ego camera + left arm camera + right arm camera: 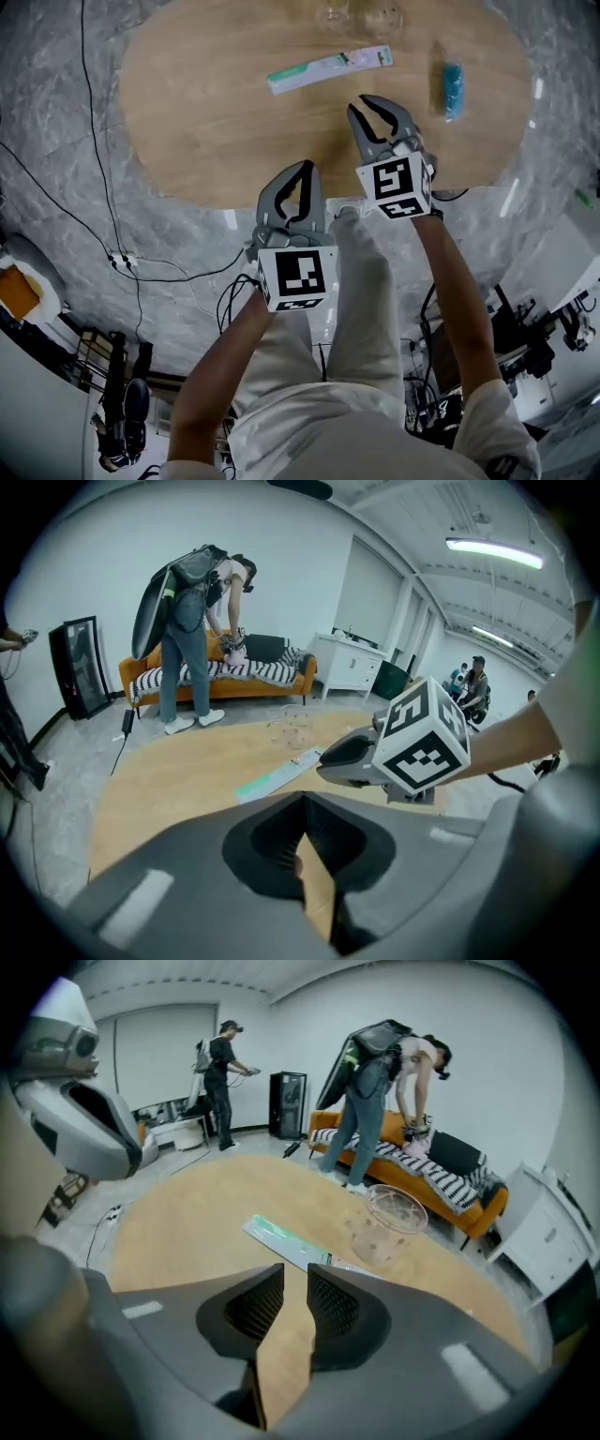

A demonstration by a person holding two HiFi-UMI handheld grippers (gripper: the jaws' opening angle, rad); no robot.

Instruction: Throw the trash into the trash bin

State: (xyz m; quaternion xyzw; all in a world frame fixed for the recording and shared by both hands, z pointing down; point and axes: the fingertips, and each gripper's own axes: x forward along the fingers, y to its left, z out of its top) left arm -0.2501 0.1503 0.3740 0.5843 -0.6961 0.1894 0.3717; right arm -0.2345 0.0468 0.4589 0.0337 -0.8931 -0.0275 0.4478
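On the oval wooden table (206, 122) lies a long green-and-white wrapper (328, 68), with a blue packet (453, 89) to its right. My right gripper (367, 105) hangs over the near table edge just short of the wrapper (286, 1238); its jaws stand a little apart, and nothing is between them (295, 1274). My left gripper (305, 169) is lower left, off the table's near edge, with its fingertips meeting on nothing (302, 803). The left gripper view shows the right gripper (328, 761) beside the wrapper (278, 775). No trash bin is in view.
Clear plastic cups (361, 14) stand at the table's far edge, one of them (394, 1215) just past the wrapper. Cables and a power strip (122, 262) lie on the grey floor at left. People stand by an orange sofa (225, 672) beyond the table.
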